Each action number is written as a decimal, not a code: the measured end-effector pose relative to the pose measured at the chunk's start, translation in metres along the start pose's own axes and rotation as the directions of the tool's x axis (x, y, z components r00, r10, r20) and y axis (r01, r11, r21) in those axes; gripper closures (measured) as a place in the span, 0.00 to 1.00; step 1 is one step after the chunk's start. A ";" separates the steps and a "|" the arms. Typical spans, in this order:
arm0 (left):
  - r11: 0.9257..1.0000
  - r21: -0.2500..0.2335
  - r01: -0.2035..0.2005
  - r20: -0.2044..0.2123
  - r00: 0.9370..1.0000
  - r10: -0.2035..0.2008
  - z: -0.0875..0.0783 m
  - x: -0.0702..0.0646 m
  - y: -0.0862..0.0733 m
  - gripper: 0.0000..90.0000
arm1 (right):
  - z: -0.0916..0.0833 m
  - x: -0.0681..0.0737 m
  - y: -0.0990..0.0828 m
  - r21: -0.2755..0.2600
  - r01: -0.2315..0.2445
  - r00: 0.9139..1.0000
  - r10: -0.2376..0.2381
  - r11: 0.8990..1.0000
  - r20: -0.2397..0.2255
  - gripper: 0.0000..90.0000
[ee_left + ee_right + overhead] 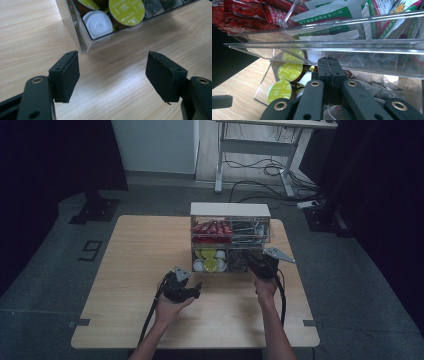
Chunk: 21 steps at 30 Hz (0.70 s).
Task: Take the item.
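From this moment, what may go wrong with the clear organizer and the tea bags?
1. The right tongs are shut inside the lower drawer among the tea bags; whether they grip one is unclear, but a string could drag others out.
2. The clear shelf edge sits just above those tongs, so lifting may knock the organizer.
3. The left tongs hang open near the drawer's corner and do not steady it; the box might slide.

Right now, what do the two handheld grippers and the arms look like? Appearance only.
Both grippers are black. The left gripper has square black foam-like pads on bars with brass-ringed holes. The right gripper shows similar brass-ringed link bars. Each carries a grey three-cornered plate on top and trails a black cable. The forearms are bare, no sleeves in view.
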<state>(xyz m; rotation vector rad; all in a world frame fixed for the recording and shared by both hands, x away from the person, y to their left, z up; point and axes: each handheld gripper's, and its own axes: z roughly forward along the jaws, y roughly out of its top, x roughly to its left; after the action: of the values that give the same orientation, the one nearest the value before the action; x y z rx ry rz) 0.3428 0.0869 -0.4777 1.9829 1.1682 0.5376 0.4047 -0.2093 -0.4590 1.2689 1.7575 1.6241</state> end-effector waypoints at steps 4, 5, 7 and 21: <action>1.000 0.003 -0.001 -0.009 1.000 0.001 0.004 -0.001 0.005 0.30 | 0.000 0.000 0.000 0.000 -0.002 1.000 0.002 1.000 -0.004 0.99; 1.000 0.005 0.000 -0.009 1.000 0.000 0.005 -0.001 0.006 0.30 | 0.000 -0.001 0.000 0.000 -0.006 1.000 0.006 1.000 -0.006 0.99; 1.000 0.003 -0.003 -0.011 1.000 0.003 0.008 -0.002 0.008 0.30 | 0.000 -0.001 0.000 0.000 -0.007 1.000 0.007 1.000 -0.009 0.99; 0.999 -0.013 -0.031 -0.018 0.999 0.031 0.018 -0.015 0.023 0.30 | 0.000 -0.002 0.000 -0.001 -0.015 1.000 0.015 1.000 -0.019 0.99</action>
<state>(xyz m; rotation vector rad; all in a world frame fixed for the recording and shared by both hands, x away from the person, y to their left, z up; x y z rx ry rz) 0.3603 0.0598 -0.4703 1.9915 1.1433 0.5789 0.4054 -0.2108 -0.4590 1.2729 1.7617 1.6502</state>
